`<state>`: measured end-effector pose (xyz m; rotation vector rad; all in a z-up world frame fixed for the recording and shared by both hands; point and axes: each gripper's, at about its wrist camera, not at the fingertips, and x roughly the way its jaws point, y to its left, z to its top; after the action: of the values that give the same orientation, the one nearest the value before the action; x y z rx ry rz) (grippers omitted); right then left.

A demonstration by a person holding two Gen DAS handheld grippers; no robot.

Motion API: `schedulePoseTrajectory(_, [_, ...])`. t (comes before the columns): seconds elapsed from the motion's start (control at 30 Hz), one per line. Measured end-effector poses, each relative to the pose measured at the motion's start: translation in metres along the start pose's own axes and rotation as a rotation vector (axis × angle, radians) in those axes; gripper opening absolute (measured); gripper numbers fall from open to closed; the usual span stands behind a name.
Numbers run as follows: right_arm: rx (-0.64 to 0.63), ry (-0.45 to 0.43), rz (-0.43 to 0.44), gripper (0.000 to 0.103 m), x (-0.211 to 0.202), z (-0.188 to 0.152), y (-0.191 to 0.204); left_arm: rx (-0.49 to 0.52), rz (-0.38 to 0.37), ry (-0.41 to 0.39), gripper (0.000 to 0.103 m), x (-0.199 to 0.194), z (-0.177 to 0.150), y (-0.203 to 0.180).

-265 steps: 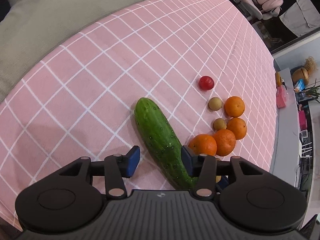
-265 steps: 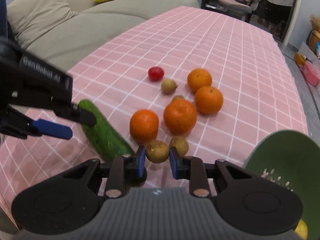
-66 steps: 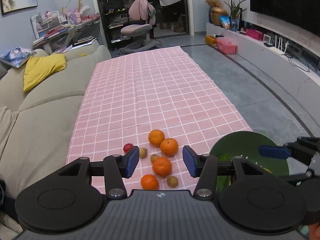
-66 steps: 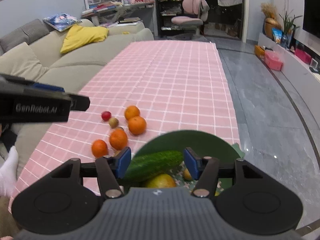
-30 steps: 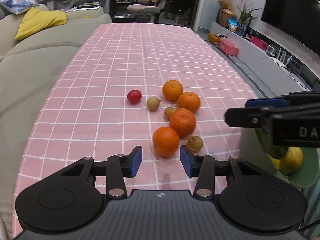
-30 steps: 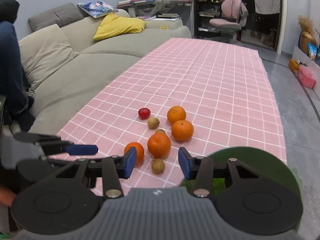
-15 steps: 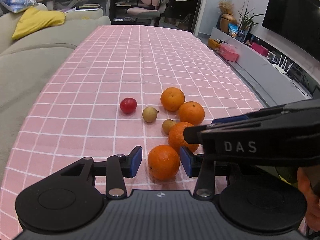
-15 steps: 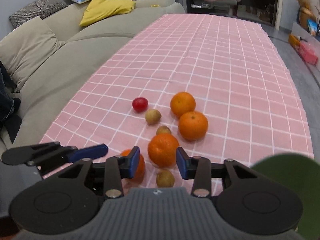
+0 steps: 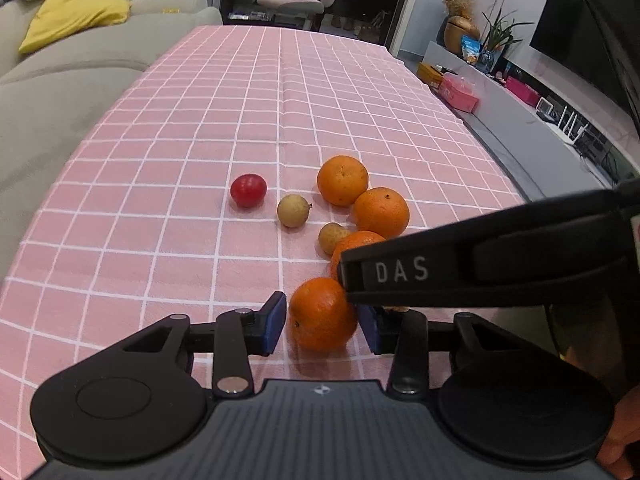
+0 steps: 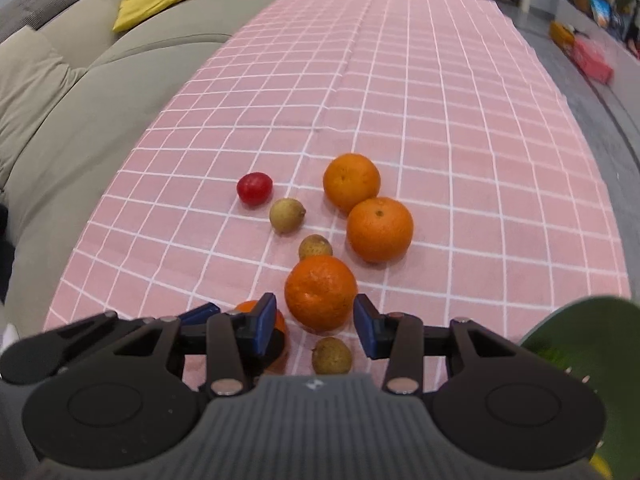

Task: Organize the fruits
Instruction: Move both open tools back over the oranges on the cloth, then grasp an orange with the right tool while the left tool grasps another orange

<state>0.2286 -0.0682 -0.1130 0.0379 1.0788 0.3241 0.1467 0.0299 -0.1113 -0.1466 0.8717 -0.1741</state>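
Observation:
Several oranges, small brown longans and a red cherry tomato (image 9: pixel 248 189) lie on the pink checked tablecloth (image 9: pixel 280 92). My left gripper (image 9: pixel 322 323) is open with its jaws on either side of the nearest orange (image 9: pixel 322 314), which rests on the cloth. My right gripper (image 10: pixel 315 323) is open around a second orange (image 10: pixel 320 293), with a longan (image 10: pixel 331 355) just below it. The right gripper's finger (image 9: pixel 460 268) crosses the left wrist view and hides part of that orange. The left gripper's blue pad (image 10: pixel 200 313) shows beside the nearest orange (image 10: pixel 276 330).
A green bowl (image 10: pixel 580 340) sits at the table's near right corner. Two more oranges (image 10: pixel 379 229) and two longans (image 10: pixel 286 215) lie further out. A beige sofa (image 10: pixel 60 80) runs along the left edge. The floor drops off to the right.
Both grippers have moved forward and down toward the fruit. The nearest orange now sits between my left jaws, and the second orange between my right jaws. No fruit has moved.

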Motion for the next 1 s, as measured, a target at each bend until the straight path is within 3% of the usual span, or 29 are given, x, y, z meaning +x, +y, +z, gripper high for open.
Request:
schedulePoseTrajectory(0.23, [0.04,-0.022,-0.039,0.053,0.003,0.001,0.0,-0.048,-0.009,0.001,0.04,-0.002,-0.002,0.007])
schedulePoseTrajectory(0.4, [0.054,-0.021,-0.055,0.053,0.006,-0.001,0.001,-0.053,0.054,-0.012,0.039,-0.011,0.004,0.023])
schedulePoseTrajectory(0.53, [0.064,-0.013,-0.061,0.053,0.011,-0.001,0.003,-0.001,0.106,0.008,0.04,-0.011,0.004,0.026])
schedulePoseTrajectory(1.0, [0.054,-0.015,-0.067,0.042,0.018,-0.003,0.004,-0.028,0.097,0.008,0.04,-0.009,0.003,0.031])
